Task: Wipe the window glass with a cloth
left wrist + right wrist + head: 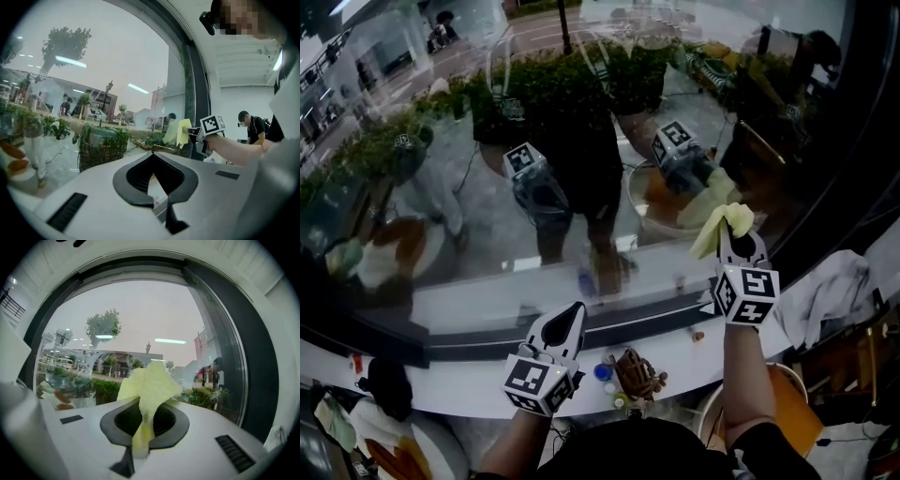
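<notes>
Cloth (722, 225), yellow, pinched upright in the closed jaws of the right gripper (737, 239), loose end raised close to the glass (469, 197), apparently to present a wiping face; left gripper (570, 317), jaws together, empty, low by the sill (469, 295), apparently idle.

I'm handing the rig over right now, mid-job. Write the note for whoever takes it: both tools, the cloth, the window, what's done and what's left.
Right tool: shut on the crumpled pale yellow cloth, held up at the right part of the large curved window glass. Whether the cloth touches the pane cannot be told.
Left tool: shut, nothing in it, low by the white sill.
Done: cloth gripped and up at the pane.
Left: the wiping. No wiped patch can be made out, so probably treat the whole pane as to do.
</notes>
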`<state>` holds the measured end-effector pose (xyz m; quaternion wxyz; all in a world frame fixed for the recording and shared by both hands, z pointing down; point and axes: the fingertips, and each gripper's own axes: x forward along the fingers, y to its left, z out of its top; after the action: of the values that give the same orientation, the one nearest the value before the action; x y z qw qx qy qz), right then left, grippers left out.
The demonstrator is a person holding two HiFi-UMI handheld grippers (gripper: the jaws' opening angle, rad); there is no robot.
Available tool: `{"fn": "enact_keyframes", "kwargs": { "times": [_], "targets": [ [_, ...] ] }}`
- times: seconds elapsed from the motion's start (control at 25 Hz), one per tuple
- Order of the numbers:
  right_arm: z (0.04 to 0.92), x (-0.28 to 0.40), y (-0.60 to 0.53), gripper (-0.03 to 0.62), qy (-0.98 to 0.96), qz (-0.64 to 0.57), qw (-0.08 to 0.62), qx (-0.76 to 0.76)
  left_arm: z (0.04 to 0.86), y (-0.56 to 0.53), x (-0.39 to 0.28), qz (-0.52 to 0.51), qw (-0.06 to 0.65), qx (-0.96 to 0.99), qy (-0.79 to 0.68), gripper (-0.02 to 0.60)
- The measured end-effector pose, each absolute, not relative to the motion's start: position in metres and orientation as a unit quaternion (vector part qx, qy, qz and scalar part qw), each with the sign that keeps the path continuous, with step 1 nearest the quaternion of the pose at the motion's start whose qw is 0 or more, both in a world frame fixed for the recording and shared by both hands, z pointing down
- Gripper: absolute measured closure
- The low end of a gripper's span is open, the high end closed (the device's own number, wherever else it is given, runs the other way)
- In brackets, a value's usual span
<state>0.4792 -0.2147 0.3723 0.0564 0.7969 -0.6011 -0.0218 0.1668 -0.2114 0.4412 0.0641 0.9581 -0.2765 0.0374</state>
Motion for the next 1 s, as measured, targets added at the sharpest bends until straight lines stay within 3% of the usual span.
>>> {"fn": "enact_keyframes", "kwargs": {
  "times": [0.56,1.0],
  "targets": [
    [0.366,0.455,-0.221,0.551,-0.606,-0.032,0.049,0.793,0.44,-0.214,0.147,0.031,0.062,0.954,-0.292,0.574],
    [0.342,0.388,-0.239,0.551,-0.622,-0.055,0.055,0.779,0.431,-0.223,0.098,0.015,0.062,0.953,-0.296,0.574]
  ]
}}
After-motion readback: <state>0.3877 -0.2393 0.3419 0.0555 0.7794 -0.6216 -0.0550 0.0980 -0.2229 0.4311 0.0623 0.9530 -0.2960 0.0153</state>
